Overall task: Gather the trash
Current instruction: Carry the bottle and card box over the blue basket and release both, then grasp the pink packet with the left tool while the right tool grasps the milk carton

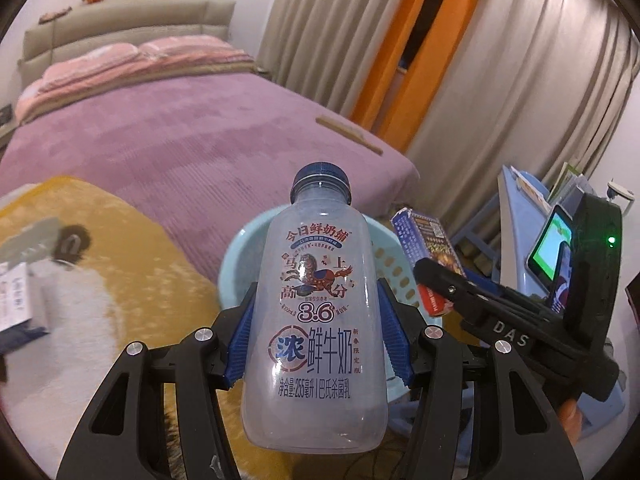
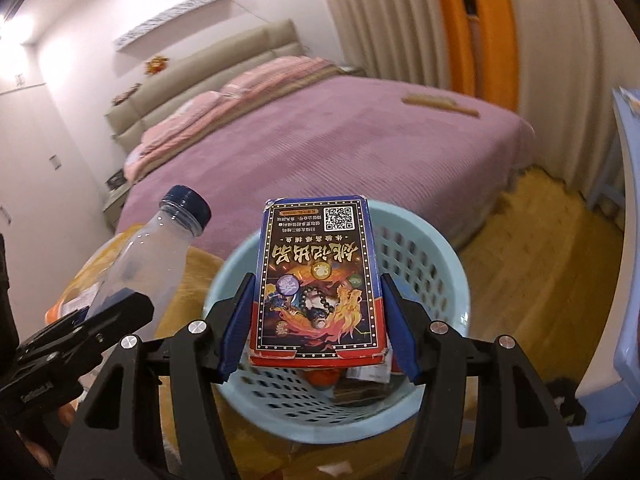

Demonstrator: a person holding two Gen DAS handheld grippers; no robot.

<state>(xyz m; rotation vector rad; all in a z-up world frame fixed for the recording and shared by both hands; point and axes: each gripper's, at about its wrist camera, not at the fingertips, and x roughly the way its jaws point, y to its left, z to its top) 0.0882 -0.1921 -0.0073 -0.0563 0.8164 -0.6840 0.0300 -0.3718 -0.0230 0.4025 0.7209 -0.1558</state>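
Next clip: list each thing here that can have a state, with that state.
Left tongs: shut on the bottle.
Bottle: capped, looks empty, held near the basket.
Right tongs: shut on the box.
Box: closed, corners worn, held over the basket.
Basket: upright, some trash at the bottom.

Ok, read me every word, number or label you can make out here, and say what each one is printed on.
"今日鲜奶铺" – top of the milk bottle label
"马上高分" – around its horse picture
"3.6" – mid label
"浓 鲜牛奶" – large, lower label
"净含量:255毫升 | 巴氏杀菌乳" – bottom line
"DAS" – right gripper body
Card box: a QR code; the upside-down title and small print are too unclear to read.
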